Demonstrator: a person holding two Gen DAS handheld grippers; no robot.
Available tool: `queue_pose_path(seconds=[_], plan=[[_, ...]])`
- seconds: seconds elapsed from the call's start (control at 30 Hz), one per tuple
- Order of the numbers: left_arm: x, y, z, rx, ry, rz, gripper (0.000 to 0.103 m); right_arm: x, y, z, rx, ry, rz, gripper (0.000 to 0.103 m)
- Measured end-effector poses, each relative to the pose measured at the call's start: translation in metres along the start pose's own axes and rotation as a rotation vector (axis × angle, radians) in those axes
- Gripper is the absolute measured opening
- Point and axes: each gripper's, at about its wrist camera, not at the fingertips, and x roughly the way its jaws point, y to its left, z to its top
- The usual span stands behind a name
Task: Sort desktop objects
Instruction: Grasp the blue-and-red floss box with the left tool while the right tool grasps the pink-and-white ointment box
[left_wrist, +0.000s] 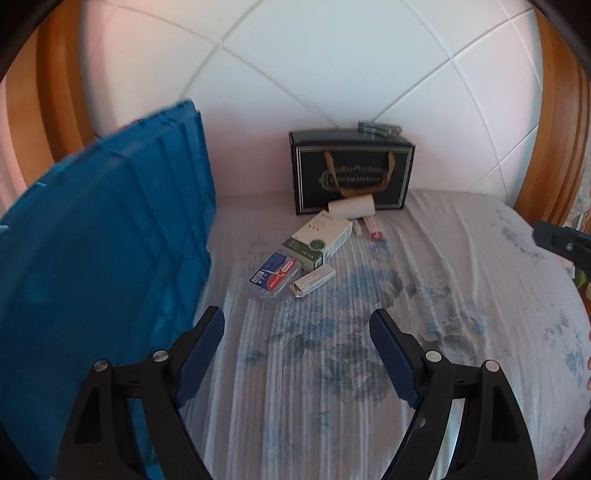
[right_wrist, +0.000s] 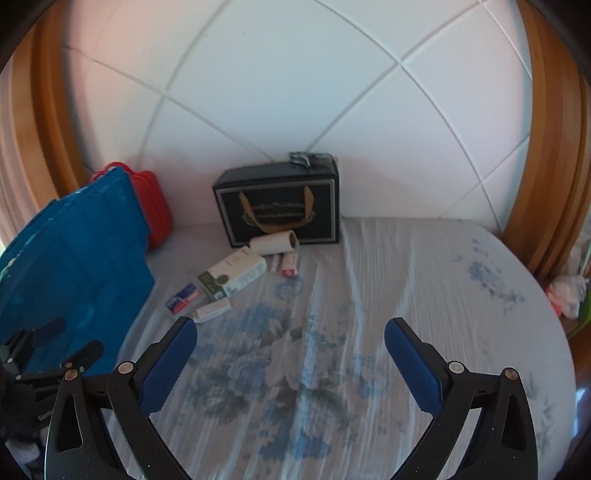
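In the left wrist view the left gripper (left_wrist: 297, 328) hovers over the flowered cloth (left_wrist: 424, 266), its blue-padded jaws spread wide with nothing between them. A blue crate (left_wrist: 103, 251) stands just to its left. Ahead, near the tiled wall, lies a small cluster: a white-and-green carton (left_wrist: 320, 236) with its long axis running from near-left to far-right, a clear blister pack (left_wrist: 275, 275) with a blue and red card beside it on the left, and a small pale box (left_wrist: 313, 282) touching the carton's near end, angled the same way. A paper roll (left_wrist: 351, 206) lies on its side against a black gift box (left_wrist: 351, 173) with gold handles; its gold lettering is too blurred to read. The right wrist view shows the right gripper (right_wrist: 291, 334) likewise parted and empty above the cloth, the same cluster ahead to the left, the roll's open end pointing right, a red case (right_wrist: 153, 205) behind the crate, and a pink-labelled tube (right_wrist: 289, 264) just right of the carton.
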Motion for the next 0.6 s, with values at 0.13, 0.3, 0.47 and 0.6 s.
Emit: queue_pose_path(seconds=[0.13, 0.3, 0.47, 0.6], plan=[[0.07, 0.008, 0.009, -0.002, 0.051, 0.01, 0.081, 0.053, -0.005, 0.002, -0.022, 0.078, -0.035, 0.103], [0.164, 0.014, 0.021, 0.002, 0.121, 0.069, 0.081, 0.134, -0.018, 0.003, -0.023, 0.184, -0.06, 0.103], [0.235, 0.023, 0.03, 0.033, 0.153, 0.141, 0.081, 0.21, -0.029, 0.009, -0.028, 0.238, -0.055, 0.103], [0.274, 0.031, 0.029, 0.036, 0.201, 0.145, 0.081, 0.26, -0.026, 0.018, -0.034, 0.248, -0.037, 0.103]])
